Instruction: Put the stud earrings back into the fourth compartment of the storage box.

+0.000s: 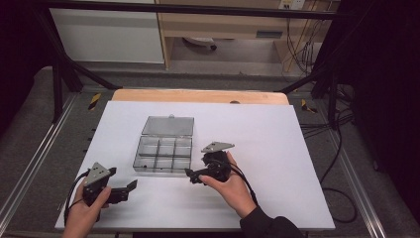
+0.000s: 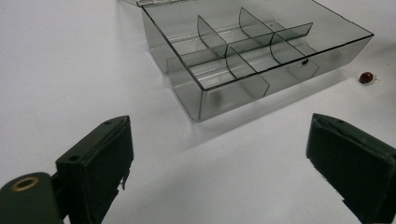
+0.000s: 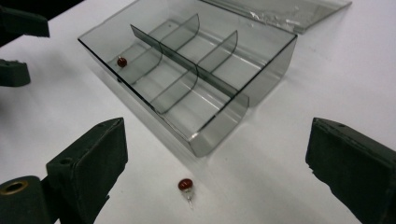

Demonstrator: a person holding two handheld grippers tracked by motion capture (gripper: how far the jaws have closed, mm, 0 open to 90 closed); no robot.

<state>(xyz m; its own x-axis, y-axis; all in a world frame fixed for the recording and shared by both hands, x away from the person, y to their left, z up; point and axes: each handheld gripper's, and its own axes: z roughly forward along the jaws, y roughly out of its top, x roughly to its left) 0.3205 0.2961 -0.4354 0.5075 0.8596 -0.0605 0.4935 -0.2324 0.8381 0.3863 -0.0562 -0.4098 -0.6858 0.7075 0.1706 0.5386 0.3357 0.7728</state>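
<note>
High view, box: a clear grey box with six little rooms sits in the middle of the frame on the white table, its lid open and lying flat behind it.
High view, grippers: the left gripper is at the lower left, the right gripper is just below the box's lower right corner. Both have their jaws apart.
Left gripper view, bead: a tiny red bead lies on the table at the right edge, just beside the box.
Right gripper view, bead: the red bead lies low in the middle, between the wide-open jaws and near the box corner. A second bead is already in one room.
How it handles: tiny, light, hard and round, so it will likely roll or pop out. Pinch it gently across its round middle. It may have a small wire loop, but that is hard to see.
Surface and room: smooth, flat, white. Lots of free space around.
</note>
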